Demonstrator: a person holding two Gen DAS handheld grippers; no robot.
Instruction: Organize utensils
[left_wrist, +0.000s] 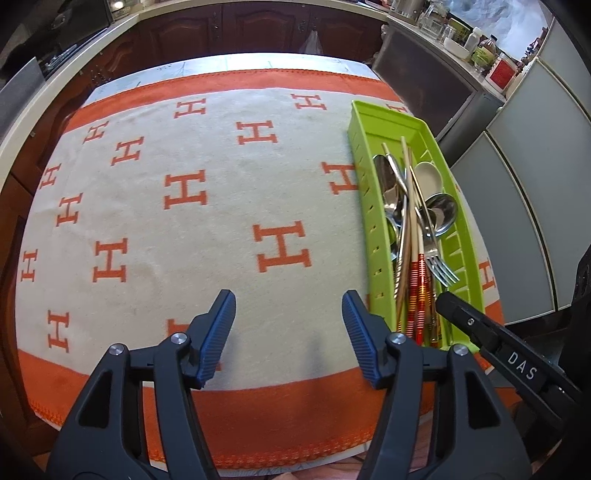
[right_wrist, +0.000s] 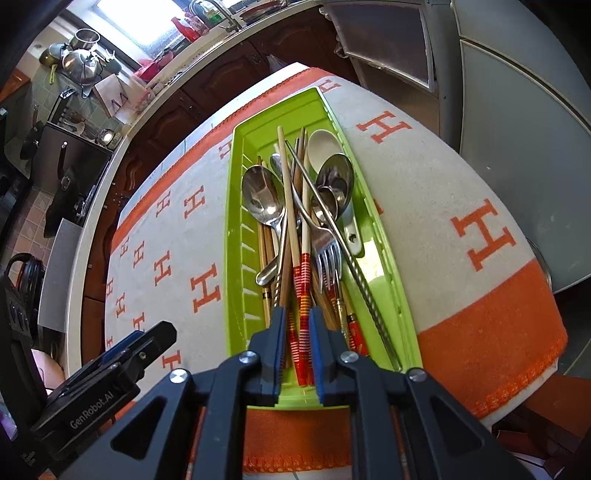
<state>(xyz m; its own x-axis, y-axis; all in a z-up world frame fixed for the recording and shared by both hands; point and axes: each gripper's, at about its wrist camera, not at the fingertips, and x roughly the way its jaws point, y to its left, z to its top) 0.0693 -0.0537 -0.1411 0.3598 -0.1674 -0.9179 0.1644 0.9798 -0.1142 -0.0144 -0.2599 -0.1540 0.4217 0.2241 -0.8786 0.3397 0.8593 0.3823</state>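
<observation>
Green slotted utensil tray lies lengthwise on a cream blanket patterned with orange H letters and edged by an orange border, spread over a table; the tray sits toward the table's right side as the left wrist view shows it. Contents heaped together, not sorted: a large steel spoon bowl-up at the tray's left, a second steel spoon to the right with a smaller one nested against it, a white ceramic spoon at the far end, a steel fork with tines toward the near end, pale wooden chopsticks crossing the pile, a thin metal rod with a twisted near end lying diagonally, and chopsticks with red-and-white striped ends pointing at the near wall. Right gripper is lowered into the tray's near end, blue-padded fingers set narrow on either side of the red-striped chopstick ends; whether the pads actually press them cannot be told. Left gripper hangs over bare blanket just left of the tray, fingers spread wide, holding nothing. Dark wood cabinets and a cluttered counter lie beyond the table.
</observation>
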